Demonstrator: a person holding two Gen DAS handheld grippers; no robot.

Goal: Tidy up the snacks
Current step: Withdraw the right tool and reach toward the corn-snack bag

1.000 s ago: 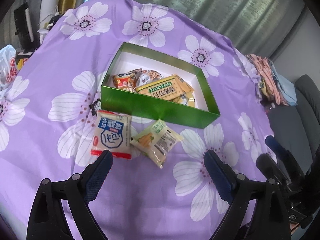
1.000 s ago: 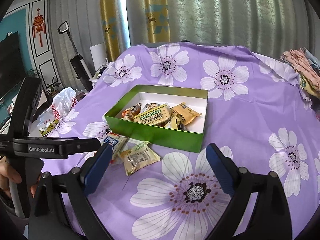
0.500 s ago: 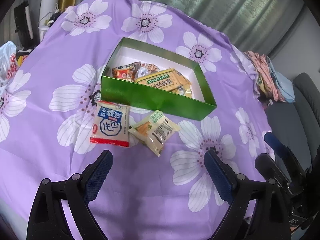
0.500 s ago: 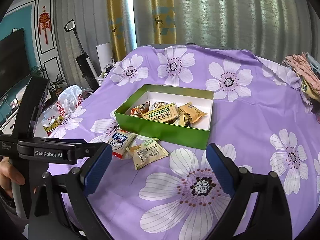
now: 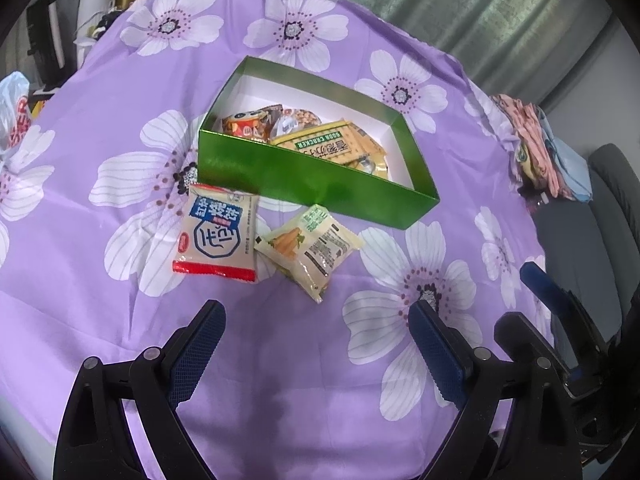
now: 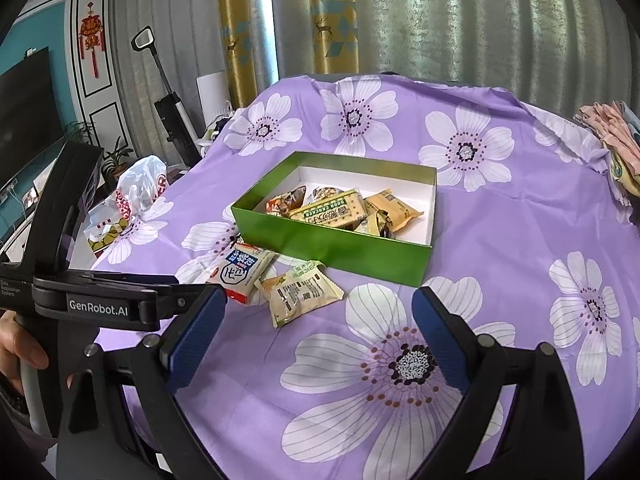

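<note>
Above the near part of the purple flowered tablecloth [image 5: 100,92] the left gripper [image 5: 316,354] hangs with its blue-padded jaws spread wide and nothing between them; the right gripper [image 6: 316,336] is likewise spread and empty just to its right. Beyond the left gripper's fingertips lie two loose snacks: a white, blue and red snack packet [image 5: 218,238] on the left and a cream and green snack packet [image 5: 310,248] touching its right edge. Just past them sits the green box [image 5: 304,184], white inside, holding a soda cracker pack [image 5: 320,146] among several other wrapped snacks. Far left on the cloth lies a white plastic bag [image 6: 138,192]; at the far right edge lies a heap of pink fabric [image 5: 532,140]
</note>
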